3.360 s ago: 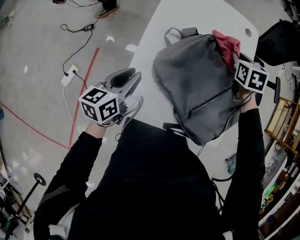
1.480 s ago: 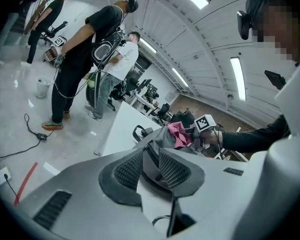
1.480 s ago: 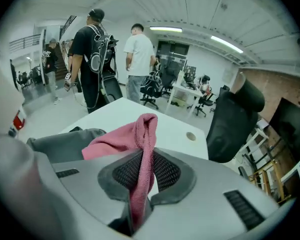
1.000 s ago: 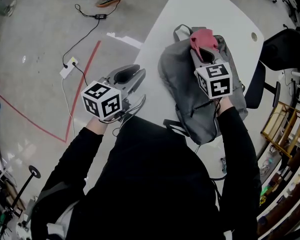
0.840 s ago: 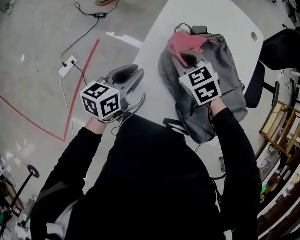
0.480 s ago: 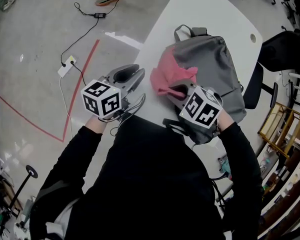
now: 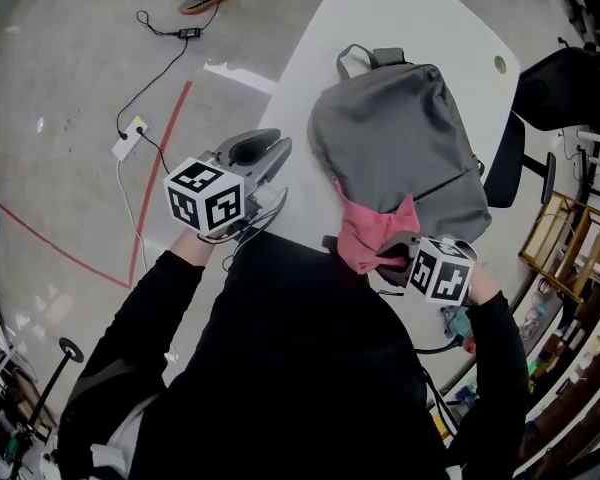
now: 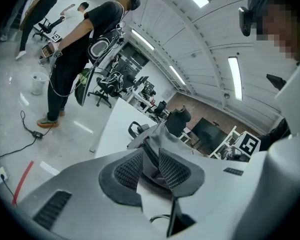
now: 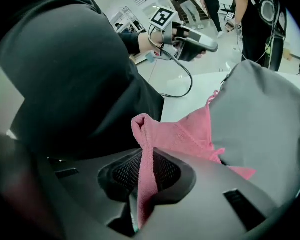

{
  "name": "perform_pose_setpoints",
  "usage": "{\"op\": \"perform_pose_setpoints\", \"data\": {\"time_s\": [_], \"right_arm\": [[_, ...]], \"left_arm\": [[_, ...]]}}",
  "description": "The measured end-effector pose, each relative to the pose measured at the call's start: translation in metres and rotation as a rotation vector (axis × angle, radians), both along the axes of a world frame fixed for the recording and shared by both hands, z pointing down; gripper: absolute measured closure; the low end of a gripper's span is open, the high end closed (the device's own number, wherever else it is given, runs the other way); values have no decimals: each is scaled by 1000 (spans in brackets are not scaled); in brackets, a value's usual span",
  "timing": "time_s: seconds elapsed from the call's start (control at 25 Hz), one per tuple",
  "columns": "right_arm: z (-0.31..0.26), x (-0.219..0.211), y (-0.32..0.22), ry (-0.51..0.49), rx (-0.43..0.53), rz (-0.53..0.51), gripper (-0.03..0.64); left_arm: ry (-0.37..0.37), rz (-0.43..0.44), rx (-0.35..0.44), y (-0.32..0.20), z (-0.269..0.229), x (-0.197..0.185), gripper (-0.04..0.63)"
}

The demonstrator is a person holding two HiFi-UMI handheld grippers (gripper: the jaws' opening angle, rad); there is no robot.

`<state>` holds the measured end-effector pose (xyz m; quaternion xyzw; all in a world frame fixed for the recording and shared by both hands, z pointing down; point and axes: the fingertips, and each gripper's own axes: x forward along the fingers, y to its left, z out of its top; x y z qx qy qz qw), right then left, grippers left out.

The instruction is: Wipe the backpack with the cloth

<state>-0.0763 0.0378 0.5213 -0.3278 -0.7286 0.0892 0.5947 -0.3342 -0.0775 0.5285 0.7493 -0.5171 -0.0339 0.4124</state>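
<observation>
Backpack of grey fabric (image 7: 400,148) lies flat on the white rounded tabletop (image 7: 400,8), with its carry handle at the far end and its lower end near the person's body. A pink terry cloth (image 7: 365,238) sits bunched over that near end of the backpack, and part of it spreads onto the grey fabric. The right gripper (image 7: 398,256) is beside the backpack's near corner. Its fingers are clenched on a fold of the cloth, which stands up between the ribbed pads in the right gripper view. The left gripper (image 7: 270,158) hovers at the tabletop's left edge, beside the backpack and apart from it. Its fingers are released, with a clear gap between them and nothing inside.
</observation>
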Motion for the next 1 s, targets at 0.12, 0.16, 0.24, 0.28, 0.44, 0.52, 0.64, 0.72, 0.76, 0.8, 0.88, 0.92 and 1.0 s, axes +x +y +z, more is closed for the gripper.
{"op": "perform_pose_setpoints", "data": {"time_s": [0.12, 0.16, 0.24, 0.28, 0.44, 0.52, 0.64, 0.72, 0.76, 0.8, 0.88, 0.92, 1.0], "right_arm": [[-1, -4, -7, -22, 0, 26, 561], [2, -13, -14, -53, 23, 42, 561], [10, -40, -34, -131, 83, 99, 561], [14, -56, -46, -167, 113, 141, 561], [27, -102, -115, -254, 264, 347, 561], [31, -101, -163, -261, 388, 464, 561], [32, -72, -240, -221, 559, 677, 561], [25, -41, -289, -186, 643, 836, 561], [19, -26, -311, -175, 685, 906, 561], [11, -12, -330, -171, 727, 963, 561], [-4, 6, -357, -178, 790, 1037, 561], [-7, 9, -362, -186, 794, 1055, 561], [-4, 3, -350, -201, 734, 1052, 561]], "left_arm": [[-3, -1, -5, 0, 1, 0, 484], [-4, -2, -6, 1, 2, -1, 483], [-5, -5, -10, 3, 2, -2, 483], [-6, -6, -11, 4, 2, -3, 483], [-7, -25, -15, 12, 0, -7, 483], [-7, -37, -18, 18, 0, -11, 483], [-6, -55, -27, 26, 2, -19, 483], [-3, -65, -36, 30, 5, -24, 483], [-2, -67, -40, 32, 7, -26, 483], [-1, -68, -43, 33, 8, -27, 483], [0, -67, -45, 34, 10, -29, 483], [0, -68, -44, 34, 9, -29, 483], [2, -66, -40, 32, 8, -29, 483]]}}
